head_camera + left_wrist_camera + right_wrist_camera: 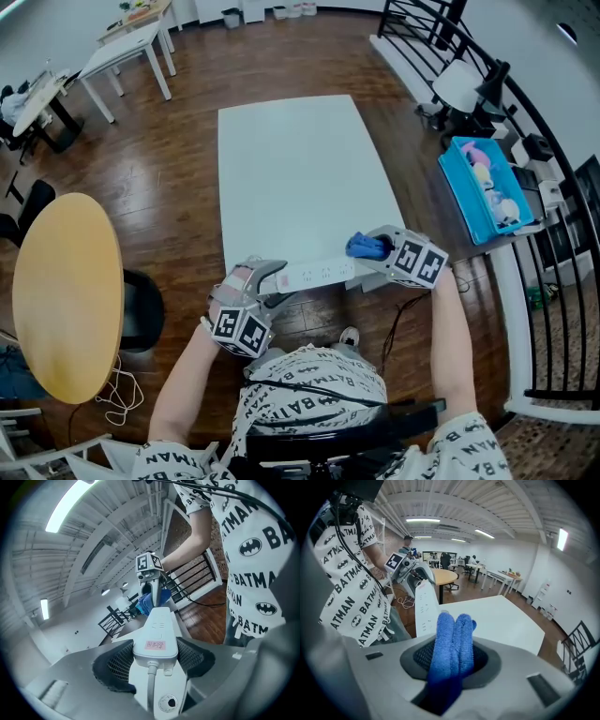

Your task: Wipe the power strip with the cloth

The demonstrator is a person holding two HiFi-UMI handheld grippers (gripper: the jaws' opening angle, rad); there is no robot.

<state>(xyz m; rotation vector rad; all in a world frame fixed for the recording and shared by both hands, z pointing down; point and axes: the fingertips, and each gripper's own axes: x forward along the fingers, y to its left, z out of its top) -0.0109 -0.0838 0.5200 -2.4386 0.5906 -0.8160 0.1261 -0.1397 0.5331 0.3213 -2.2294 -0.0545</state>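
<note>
Meanwhile, at the near edge of a white table [300, 169] in an open office with a wood floor, a person in a bat-logo shirt [314, 394] works with a hand-held claw in each hand. The table itself carries nothing else.

A long white power strip [314, 275] is held along that near edge, its left end hanging out past the table's near-left corner. Whether it rests on the edge or hangs just above it cannot be told. The left gripper [154, 656] is clamped across the strip's cord end, both mesh pads pressed to its sides. The right gripper [452, 656] is closed on a folded blue cloth [452, 639], which stands out beyond the jaws. From the head view the cloth [366, 247] sits at the strip's opposite, right-hand end, apparently touching it.

The step in hand looks like a wiping pass along the socket face. To do it well, the left claw should hold the strip rigid and level. The right should press the protruding fold flat on the plastic and draw it in one steady stroke toward the clamped end. It should stop short of the left jaws, with pressure light enough that the strip does not twist out of the pads.

A white cord [151, 681] leaves the clamped end, just below a small pink label [155, 644].
</note>
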